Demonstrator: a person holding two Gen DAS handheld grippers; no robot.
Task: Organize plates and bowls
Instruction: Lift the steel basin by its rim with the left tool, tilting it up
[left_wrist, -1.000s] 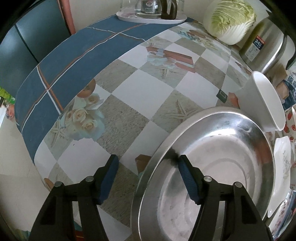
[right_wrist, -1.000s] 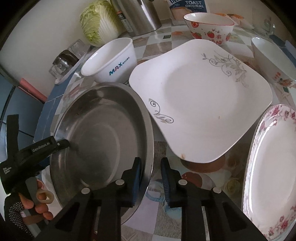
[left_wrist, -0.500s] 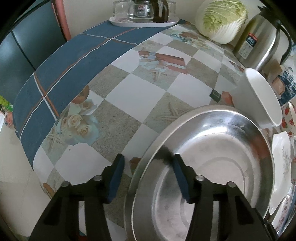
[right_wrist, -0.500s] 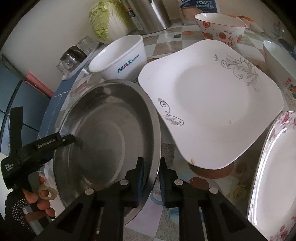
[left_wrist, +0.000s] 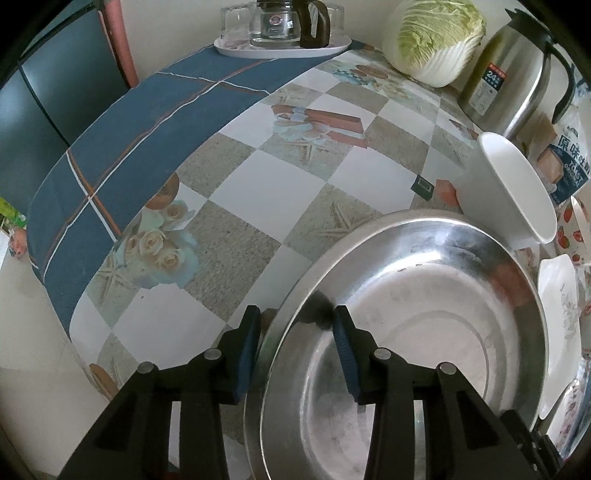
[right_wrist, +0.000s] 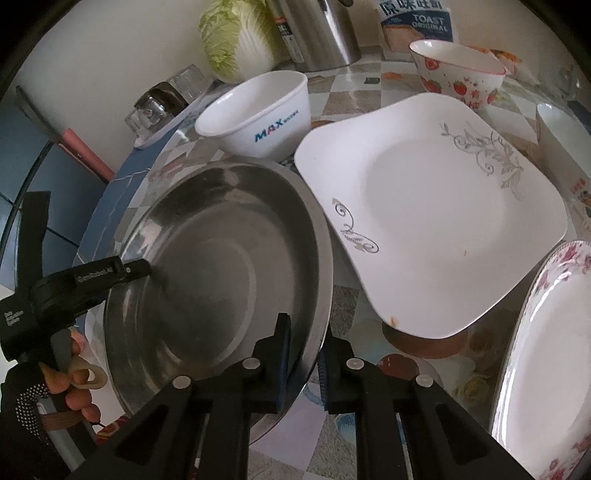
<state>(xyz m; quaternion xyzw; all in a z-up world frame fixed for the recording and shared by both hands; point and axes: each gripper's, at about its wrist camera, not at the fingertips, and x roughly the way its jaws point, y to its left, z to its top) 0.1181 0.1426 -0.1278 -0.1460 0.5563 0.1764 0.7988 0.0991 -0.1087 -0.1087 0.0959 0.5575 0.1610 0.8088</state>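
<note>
steel basin (right_wrist: 221, 266) rim clamped by right hand-held gripper (right_wrist: 304, 354); left hand-held gripper (left_wrist: 295, 332) closing astride it.

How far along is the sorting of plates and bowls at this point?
Nothing looks stacked yet. In hand: the right gripper is shut on the near rim of the steel basin, and the left gripper straddles its opposite rim with jaws closing. Left: the square white plate, floral plate, MAX bowl and strawberry bowl sit separately on the table.
</note>
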